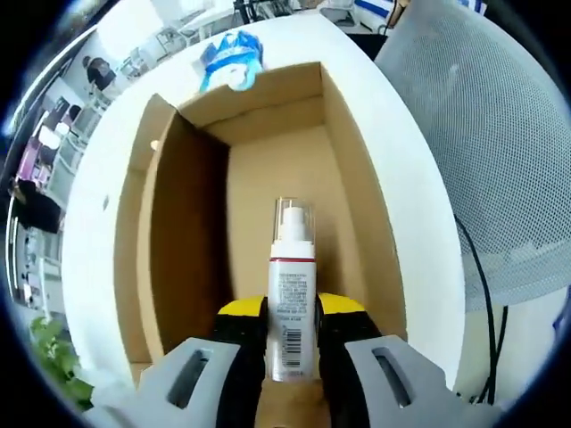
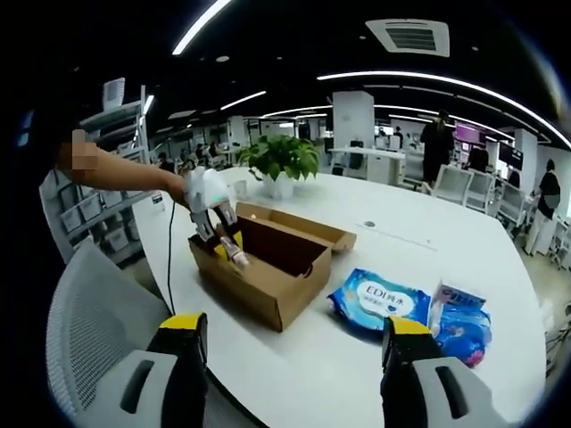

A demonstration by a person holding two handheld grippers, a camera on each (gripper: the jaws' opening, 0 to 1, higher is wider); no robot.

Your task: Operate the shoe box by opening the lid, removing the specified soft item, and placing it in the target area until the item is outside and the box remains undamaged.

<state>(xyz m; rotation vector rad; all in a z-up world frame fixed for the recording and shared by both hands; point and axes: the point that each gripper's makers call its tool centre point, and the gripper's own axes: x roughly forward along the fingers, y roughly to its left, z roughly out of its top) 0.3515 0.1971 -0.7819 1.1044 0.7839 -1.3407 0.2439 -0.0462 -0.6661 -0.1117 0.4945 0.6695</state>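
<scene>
Left gripper view: the left gripper (image 1: 293, 334) rises from the bottom centre of the frame, its yellow-tipped jaws closed on the lower body of a white spray bottle (image 1: 292, 299), which stands upright in the frame with its clear cap toward the top. Behind the bottle lies the open cardboard box (image 1: 352, 152), its floor bare and its lid folded out to the left of the frame. A blue packet (image 1: 230, 55) rests on the white table (image 1: 419, 232) just beyond the far end of the box, at upper centre. A grey mesh chair back (image 1: 500, 134) occupies the right side. Right gripper view: the right gripper (image 2: 290, 343) sits at the bottom of the frame with its jaws spread wide and nothing between them, over the near table edge. The box stands at centre left, the left gripper reaching into it from the left on a person's arm (image 2: 125, 174). Two blue packets lie on the table at lower right, and a potted plant (image 2: 281, 160) stands behind the box.
</scene>
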